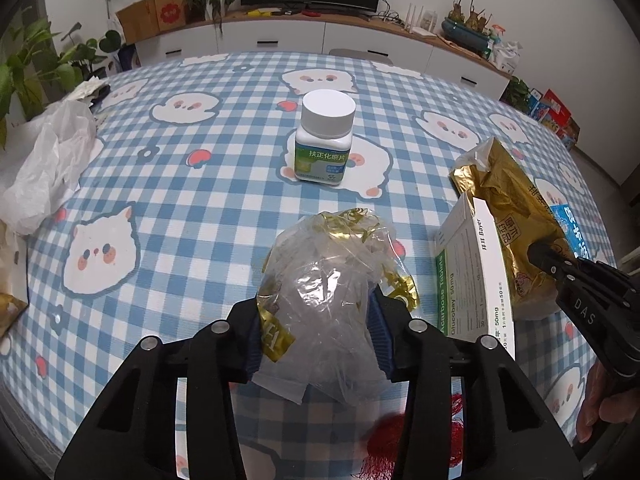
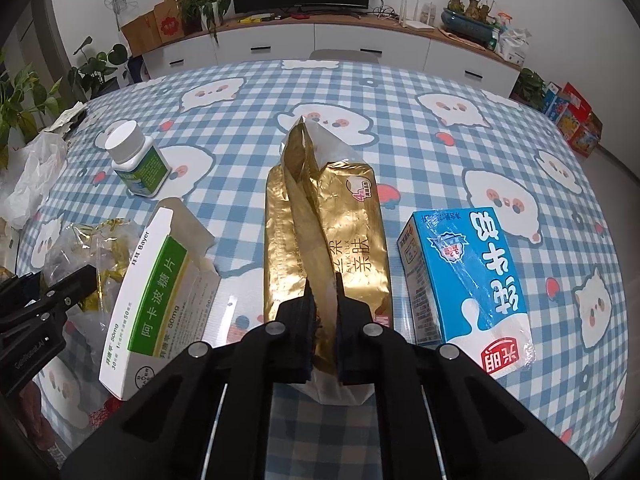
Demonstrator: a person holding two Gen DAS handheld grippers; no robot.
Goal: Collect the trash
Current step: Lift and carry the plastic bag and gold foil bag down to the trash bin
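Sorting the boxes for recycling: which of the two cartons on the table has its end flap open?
The white and green medicine box, left of the gold bag; the blue milk carton is closed.

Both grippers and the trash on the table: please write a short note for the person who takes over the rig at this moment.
Left gripper: shut on the crumpled clear wrapper with gold print, low over the checked tablecloth.
Right gripper: shut on a fold of the gold foil bag, which lies on the cloth.
On the table, untouched: the white-and-green medicine box between the two grippers, the blue milk carton to the right of the bag, the white pill bottle farther back.
Done: both pieces are gripped.
Left: lift and bin them, then collect the rest. No bin is in view.
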